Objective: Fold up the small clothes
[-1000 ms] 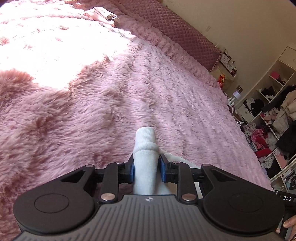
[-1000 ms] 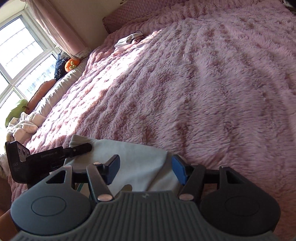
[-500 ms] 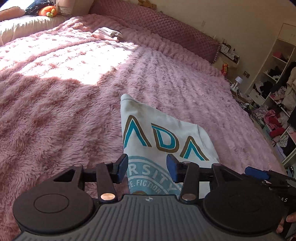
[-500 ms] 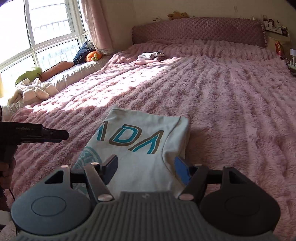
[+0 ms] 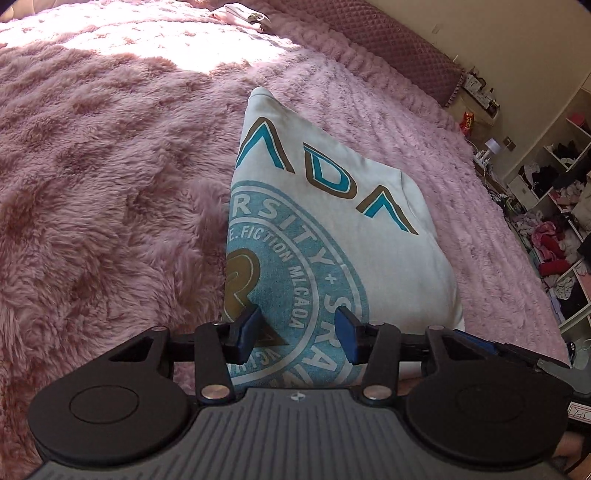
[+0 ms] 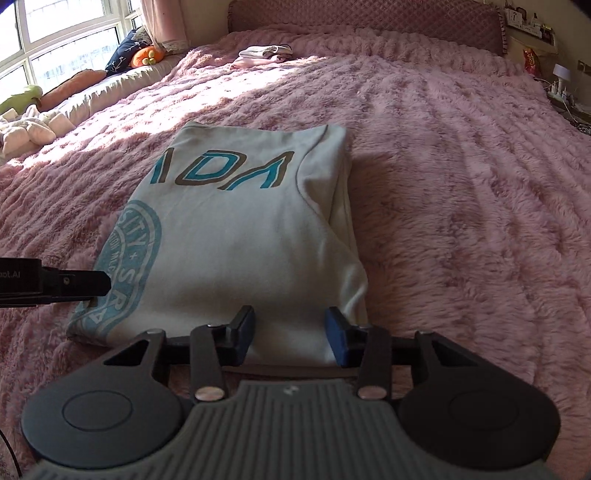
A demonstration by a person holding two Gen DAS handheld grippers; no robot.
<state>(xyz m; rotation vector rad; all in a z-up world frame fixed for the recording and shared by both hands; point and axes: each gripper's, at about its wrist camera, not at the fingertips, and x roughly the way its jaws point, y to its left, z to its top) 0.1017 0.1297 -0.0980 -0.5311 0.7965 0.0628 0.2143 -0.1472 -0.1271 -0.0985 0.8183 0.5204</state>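
A white T-shirt (image 5: 332, 236) with teal and brown lettering and a round teal print lies folded into a narrow rectangle on the pink furry bedspread (image 5: 110, 184). It also shows in the right wrist view (image 6: 236, 229). My left gripper (image 5: 297, 332) is open and empty over the shirt's near left edge. My right gripper (image 6: 290, 334) is open and empty at the shirt's near right edge. The left gripper's fingers (image 6: 74, 282) reach in from the left in the right wrist view.
A small folded pile of clothes (image 6: 264, 55) lies far up the bed near the quilted headboard (image 6: 369, 18). Stuffed toys (image 6: 147, 55) line the window ledge at left. Open shelves full of clothes (image 5: 554, 229) stand to the right of the bed.
My left gripper let go of the white cloth it was pinching and opened. Both grippers drew back, and the folded shirt now lies flat on the bed.
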